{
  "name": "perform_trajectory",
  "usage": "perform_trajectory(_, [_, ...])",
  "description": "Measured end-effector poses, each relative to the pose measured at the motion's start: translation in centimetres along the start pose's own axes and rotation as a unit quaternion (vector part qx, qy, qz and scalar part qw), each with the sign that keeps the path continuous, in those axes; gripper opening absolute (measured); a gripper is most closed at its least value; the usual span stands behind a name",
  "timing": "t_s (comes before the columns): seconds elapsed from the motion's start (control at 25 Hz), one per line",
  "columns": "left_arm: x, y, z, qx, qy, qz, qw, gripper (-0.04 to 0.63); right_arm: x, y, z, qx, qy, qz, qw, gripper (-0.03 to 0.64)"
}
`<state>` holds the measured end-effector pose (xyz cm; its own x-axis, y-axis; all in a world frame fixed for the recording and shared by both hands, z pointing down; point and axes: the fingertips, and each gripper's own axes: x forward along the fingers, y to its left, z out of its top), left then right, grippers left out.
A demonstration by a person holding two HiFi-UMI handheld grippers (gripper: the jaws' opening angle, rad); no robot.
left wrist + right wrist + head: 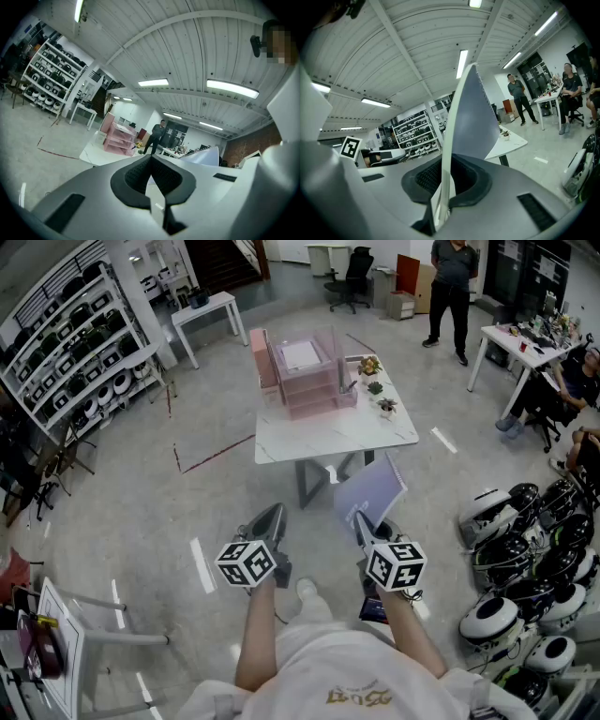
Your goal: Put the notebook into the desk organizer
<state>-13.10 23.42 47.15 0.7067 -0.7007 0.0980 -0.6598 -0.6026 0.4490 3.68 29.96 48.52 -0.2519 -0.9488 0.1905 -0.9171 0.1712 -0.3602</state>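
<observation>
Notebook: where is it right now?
The notebook is clamped in the right gripper, right of centre in the head view. It is held in the air, short of the white table where the pink desk organizer stands.

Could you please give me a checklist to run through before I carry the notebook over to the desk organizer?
1. Notebook gripped firmly: ok. The right gripper is closed on its lower edge, and the notebook stands upright.
2. Left gripper free to help: ok. Its jaws are together with nothing between them.
3. Desk organizer within reach: not ok. It sits on the table, well ahead of both grippers.
4. A compartment free for the notebook: cannot tell. Something pale lies on its top level.
5. Plants out of the way: cannot tell. They stand close beside the organizer.
</observation>
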Motion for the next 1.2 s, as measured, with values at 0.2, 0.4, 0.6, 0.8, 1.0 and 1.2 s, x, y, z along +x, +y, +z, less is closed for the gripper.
perform_trajectory(0.2, [0.0,0.1,-0.2,0.0,-0.002,-0.001,1.0,0.015,0.1,0.0,-0.2,-0.002,0.0,0.003,1.0,0.048])
perform_trajectory(0.4, [-0.3,0.1,-0.2,0.0,-0.003,0.002,1.0,0.015,-0.1,0.0,-0.1,0.004,-0.006,0.006,1.0,0.046])
perform_trajectory(0.6, [-0.6,-0.1,-0.6,0.001,0.001,0.005,1.0,0.015,-0.7,-0.6,0.1,-0.001,-0.007,-0.002,1.0,0.044])
perform_trajectory(0.8, [0.0,0.1,-0.8,-0.004,0.002,0.009,1.0,0.015,-0.6,-1.3,0.4,-0.022,-0.007,-0.009,1.0,0.044])
perform_trajectory(1.0, [2.0,1.1,-0.4,-0.006,0.004,0.008,0.9999,0.015,1.0,-2.5,0.9,-0.016,-0.009,-0.013,1.0,0.044])
perform_trajectory(1.2, [6.5,4.2,0.1,-0.009,0.012,0.009,0.9999,0.015,5.4,-4.9,2.4,-0.02,-0.016,-0.022,0.999,0.044])
